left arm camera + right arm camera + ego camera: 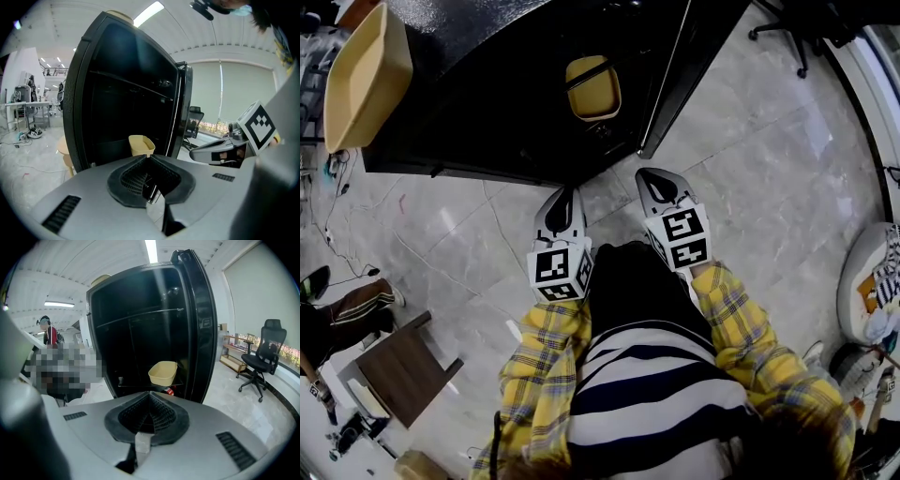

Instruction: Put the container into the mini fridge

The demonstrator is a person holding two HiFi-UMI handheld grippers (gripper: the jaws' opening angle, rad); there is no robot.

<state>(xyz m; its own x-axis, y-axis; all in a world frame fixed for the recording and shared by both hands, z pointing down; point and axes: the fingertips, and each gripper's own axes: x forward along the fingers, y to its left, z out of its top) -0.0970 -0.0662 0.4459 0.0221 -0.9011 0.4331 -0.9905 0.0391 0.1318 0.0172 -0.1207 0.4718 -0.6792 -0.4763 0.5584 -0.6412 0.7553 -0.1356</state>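
Observation:
The yellow container (592, 87) sits on a shelf inside the open black mini fridge (506, 122), away from both grippers. It shows again as the yellow container (141, 144) in the left gripper view and the yellow container (163, 372) in the right gripper view. My left gripper (564, 194) and right gripper (652, 176) hang side by side just in front of the fridge, pointing at it. On the left gripper (149, 157) and the right gripper (149, 395) the jaws meet, with nothing between them.
The fridge door (684, 75) stands open on the right. A larger yellow tub (364, 75) rests on the fridge top. A red item (169, 391) lies under the shelf. A wooden stool (405, 367) is at lower left, and an office chair (261, 357) and a person (48, 335) stand further off.

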